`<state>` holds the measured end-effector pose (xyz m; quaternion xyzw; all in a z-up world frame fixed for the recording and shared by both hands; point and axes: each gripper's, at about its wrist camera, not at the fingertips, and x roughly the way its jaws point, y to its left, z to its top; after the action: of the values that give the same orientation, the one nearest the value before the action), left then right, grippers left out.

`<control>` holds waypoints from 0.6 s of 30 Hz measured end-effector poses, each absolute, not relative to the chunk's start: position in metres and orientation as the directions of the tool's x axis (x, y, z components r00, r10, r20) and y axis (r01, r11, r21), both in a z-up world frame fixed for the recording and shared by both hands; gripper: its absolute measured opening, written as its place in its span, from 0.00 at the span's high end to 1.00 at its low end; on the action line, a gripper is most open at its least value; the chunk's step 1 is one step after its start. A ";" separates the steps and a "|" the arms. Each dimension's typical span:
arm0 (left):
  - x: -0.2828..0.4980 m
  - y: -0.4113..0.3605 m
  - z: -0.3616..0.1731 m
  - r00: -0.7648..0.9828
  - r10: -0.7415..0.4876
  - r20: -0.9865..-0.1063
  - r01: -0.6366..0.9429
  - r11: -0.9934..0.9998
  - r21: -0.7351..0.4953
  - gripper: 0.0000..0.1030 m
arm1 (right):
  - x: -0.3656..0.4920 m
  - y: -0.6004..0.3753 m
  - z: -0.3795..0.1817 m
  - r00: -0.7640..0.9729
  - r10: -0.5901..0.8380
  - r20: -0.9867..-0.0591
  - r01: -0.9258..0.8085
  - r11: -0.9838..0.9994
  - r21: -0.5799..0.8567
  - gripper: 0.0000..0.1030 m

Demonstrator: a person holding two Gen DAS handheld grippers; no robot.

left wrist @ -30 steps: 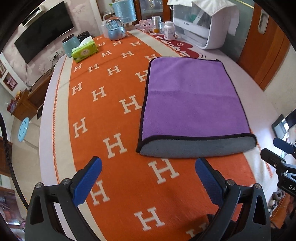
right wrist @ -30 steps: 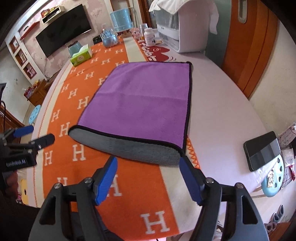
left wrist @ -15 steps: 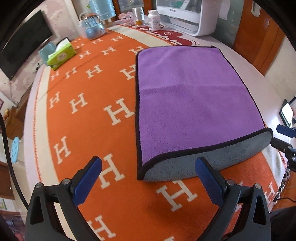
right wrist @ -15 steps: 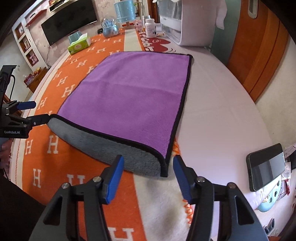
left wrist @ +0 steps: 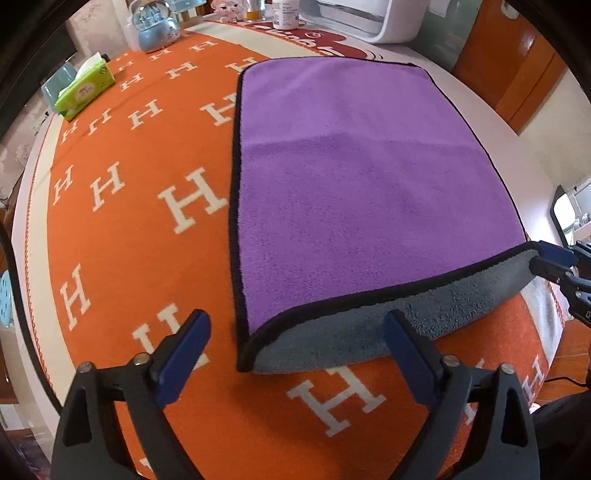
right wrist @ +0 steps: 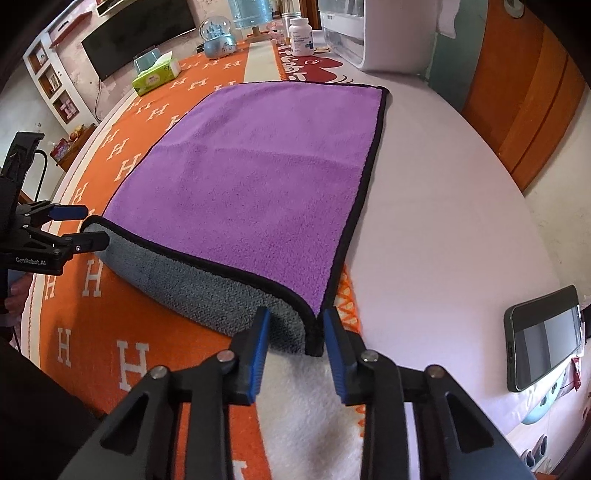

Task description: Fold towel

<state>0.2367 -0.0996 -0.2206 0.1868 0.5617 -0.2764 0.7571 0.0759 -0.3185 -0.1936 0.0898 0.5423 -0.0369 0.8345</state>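
— Where was the towel (left wrist: 369, 177) when you brought both tools in?

— It lay folded in half on the table (right wrist: 443, 206), purple side up with a black edging, partly on the orange blanket (left wrist: 129, 258) with white H letters and partly on the bare pale top. The rounded fold, showing its grey underside, faced you.

— And your left gripper (left wrist: 295, 354)?

— You held it low at the near left corner of the fold. Its blue fingers (left wrist: 184, 343) were spread wide, one out over the orange blanket, the other in front of the grey fold, and nothing was between them (the corner sat just ahead of the gap).

— What about the right gripper (right wrist: 295, 345)?

— You had it at the near right corner. Its fingers (right wrist: 256, 350) stood on either side of that corner, narrower than the left pair, with a small gap showing at each pad, so they were parted and not yet pinching the cloth. From the left camera you could see its tips (left wrist: 550, 260) right at the far end of the fold.

— Anything else on the table?

— A green tissue pack (right wrist: 157, 75), a snow globe (right wrist: 218, 38) and a white pill bottle (right wrist: 301, 35) stood at the far end, well apart from the towel. A phone (right wrist: 543, 338) lay near the right edge.
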 end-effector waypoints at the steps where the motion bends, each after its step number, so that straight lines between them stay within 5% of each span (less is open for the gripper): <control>1: 0.236 -0.100 -0.221 0.212 -0.213 -0.954 0.629 0.777 -0.034 0.18 | 0.076 -0.319 -0.194 0.407 0.038 -0.913 0.158 0.981 0.112 0.77; 18: 0.234 -0.089 -0.218 0.190 -0.220 -0.957 0.579 0.812 -0.072 0.72 | 0.068 -0.319 -0.190 0.425 0.043 -0.904 0.164 0.979 0.124 0.87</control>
<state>0.2339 -0.0890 -0.2175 0.1552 0.5791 -0.2643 0.7554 0.0678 -0.3193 -0.1901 0.0967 0.5351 -0.0359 0.8385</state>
